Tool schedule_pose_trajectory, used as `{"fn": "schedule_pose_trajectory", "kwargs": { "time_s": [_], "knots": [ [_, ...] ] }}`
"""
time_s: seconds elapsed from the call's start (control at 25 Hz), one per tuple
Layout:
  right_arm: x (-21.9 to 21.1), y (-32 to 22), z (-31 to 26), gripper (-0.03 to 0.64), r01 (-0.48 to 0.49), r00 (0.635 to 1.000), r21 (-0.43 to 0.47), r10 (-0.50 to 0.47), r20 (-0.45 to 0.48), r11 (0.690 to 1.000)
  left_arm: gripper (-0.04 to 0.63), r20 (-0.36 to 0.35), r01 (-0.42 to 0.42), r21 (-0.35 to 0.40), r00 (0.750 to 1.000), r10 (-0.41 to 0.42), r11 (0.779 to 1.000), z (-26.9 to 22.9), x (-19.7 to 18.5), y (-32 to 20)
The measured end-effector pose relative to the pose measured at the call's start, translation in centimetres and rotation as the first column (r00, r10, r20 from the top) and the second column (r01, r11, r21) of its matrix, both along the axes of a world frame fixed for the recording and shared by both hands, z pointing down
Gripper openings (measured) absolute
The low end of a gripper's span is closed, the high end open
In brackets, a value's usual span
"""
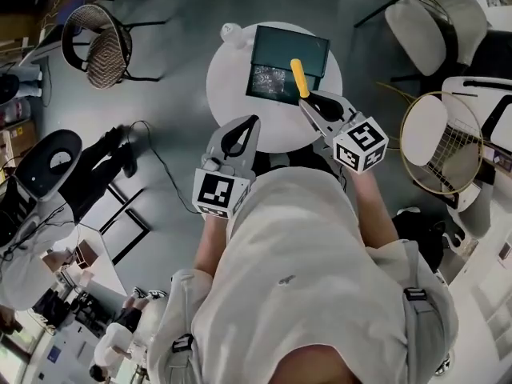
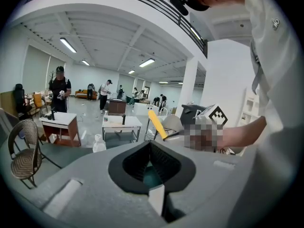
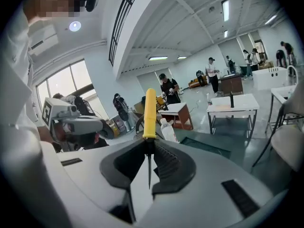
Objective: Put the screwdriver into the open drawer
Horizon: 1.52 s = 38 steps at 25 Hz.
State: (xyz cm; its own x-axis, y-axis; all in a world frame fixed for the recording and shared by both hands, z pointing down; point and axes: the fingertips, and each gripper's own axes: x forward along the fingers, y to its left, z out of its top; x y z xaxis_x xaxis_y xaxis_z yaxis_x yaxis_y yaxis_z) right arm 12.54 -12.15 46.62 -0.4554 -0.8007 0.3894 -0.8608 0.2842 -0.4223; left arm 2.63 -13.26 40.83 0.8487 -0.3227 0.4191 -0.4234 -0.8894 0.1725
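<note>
My right gripper (image 1: 307, 101) is shut on the screwdriver (image 1: 299, 78). Its yellow handle sticks out past the jaws, over the open drawer (image 1: 270, 82) of a dark green box (image 1: 290, 48) on the round white table (image 1: 228, 78). In the right gripper view the handle (image 3: 149, 112) stands up from the closed jaws of that gripper (image 3: 148, 145) and the thin shaft runs back between them. My left gripper (image 1: 254, 122) hovers at the table's near edge, shut on nothing. In the left gripper view its jaws (image 2: 151, 145) meet, with the screwdriver (image 2: 157, 124) beyond.
A clear plastic bottle (image 1: 230, 32) stands at the table's far left edge. A wicker chair (image 1: 100, 48) is at the left, a white chair (image 1: 436, 24) and a gold wire chair (image 1: 445, 144) at the right. Other people and tables fill the room beyond.
</note>
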Motion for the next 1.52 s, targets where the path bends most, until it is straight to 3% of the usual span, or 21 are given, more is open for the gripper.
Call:
{"fn": "schedule_pose_trajectory", "kwargs": {
  "time_s": [0.4,0.72,1.2,1.36,1.52],
  "knots": [
    [-1.4,-1.9,8.0,0.064,0.18,0.983,-0.119,-0.181,0.003,0.976,0.012,0.092,0.151,-0.049,0.985,-0.147,0.987,1.6,-0.7,0.7],
    [-1.9,-3.1,14.3,0.064,0.276,0.951,-0.205,-0.297,-0.081,0.939,0.012,0.106,0.23,-0.048,0.969,-0.224,0.972,1.8,-0.4,1.1],
    [-3.4,-4.7,24.2,0.063,0.348,0.822,-0.408,-0.484,-0.301,0.844,0.012,0.116,0.347,-0.067,0.934,-0.338,0.936,2.6,-2.7,2.0],
    [-3.8,-5.3,26.1,0.063,0.346,0.769,-0.475,-0.534,-0.35,0.809,0.012,0.105,0.339,-0.083,0.938,-0.33,0.937,2.8,-2.4,2.0],
    [-4.1,-5.4,27.4,0.064,0.314,0.752,-0.525,-0.545,-0.371,0.791,0.012,0.099,0.333,-0.081,0.941,-0.325,0.939,2.8,-2.7,2.1]
  ]
}}
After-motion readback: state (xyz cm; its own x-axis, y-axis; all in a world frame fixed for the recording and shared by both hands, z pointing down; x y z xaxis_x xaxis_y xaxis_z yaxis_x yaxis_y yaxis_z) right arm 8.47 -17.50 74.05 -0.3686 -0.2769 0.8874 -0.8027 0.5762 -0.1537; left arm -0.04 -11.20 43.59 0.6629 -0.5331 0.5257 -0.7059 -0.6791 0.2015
